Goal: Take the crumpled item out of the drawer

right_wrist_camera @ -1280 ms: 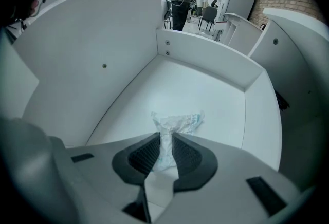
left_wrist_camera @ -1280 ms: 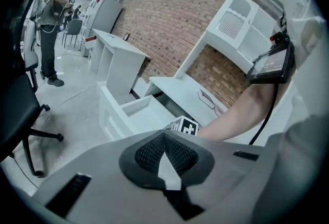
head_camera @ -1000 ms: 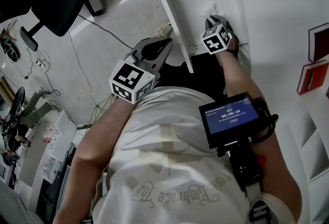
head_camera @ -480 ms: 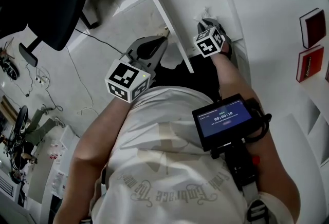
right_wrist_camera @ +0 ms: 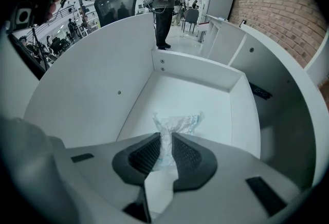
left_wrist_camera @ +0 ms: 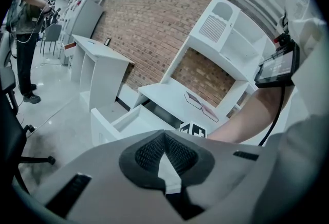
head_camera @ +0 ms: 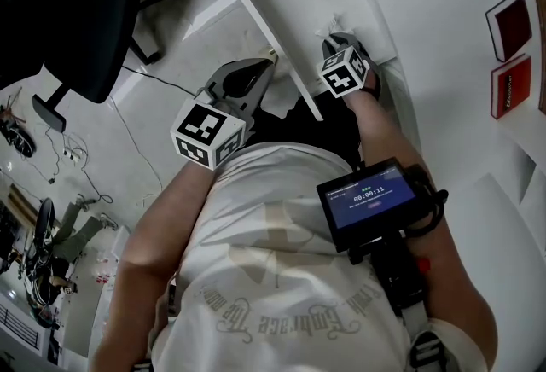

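The right gripper [right_wrist_camera: 165,141] is down inside the open white drawer [right_wrist_camera: 97,89], jaws clenched on the crumpled item [right_wrist_camera: 177,121]. It's a pale, wrinkled wad poking up from between the pads, over the drawer's floor and about midway between the two side walls. The left gripper [left_wrist_camera: 164,138] hangs outside the drawer, just beside its side wall, jaws pressed together at the tips and gripping nothing.
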